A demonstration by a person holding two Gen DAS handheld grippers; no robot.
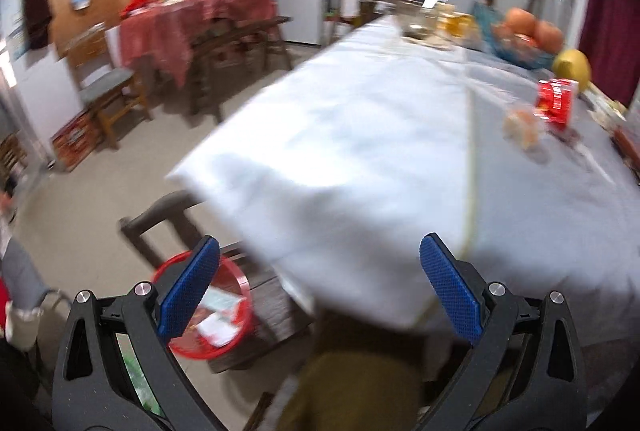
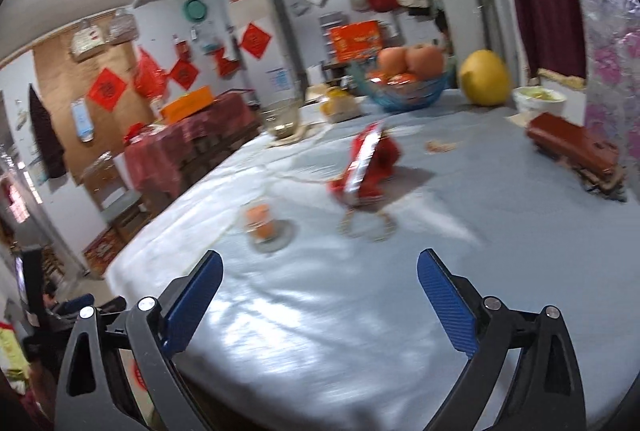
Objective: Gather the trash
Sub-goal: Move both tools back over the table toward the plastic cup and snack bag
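The pale-clothed table (image 2: pixel 320 311) fills both my views, and only my left camera shows the red bin (image 1: pixel 224 311) of scraps on a wooden seat below its edge. My right camera shows a crumpled red wrapper (image 2: pixel 368 167) mid-table beside a blurred clear cup (image 2: pixel 262 225). My left gripper (image 1: pixel 320 291) and right gripper (image 2: pixel 320 295) both gape wide, empty.

tablecloth (image 2: pixel 320 311) pale blue | wrapper (image 2: pixel 366 161) red | basin (image 1: pixel 236 315) red | pomelo (image 2: pixel 485 77) yellow
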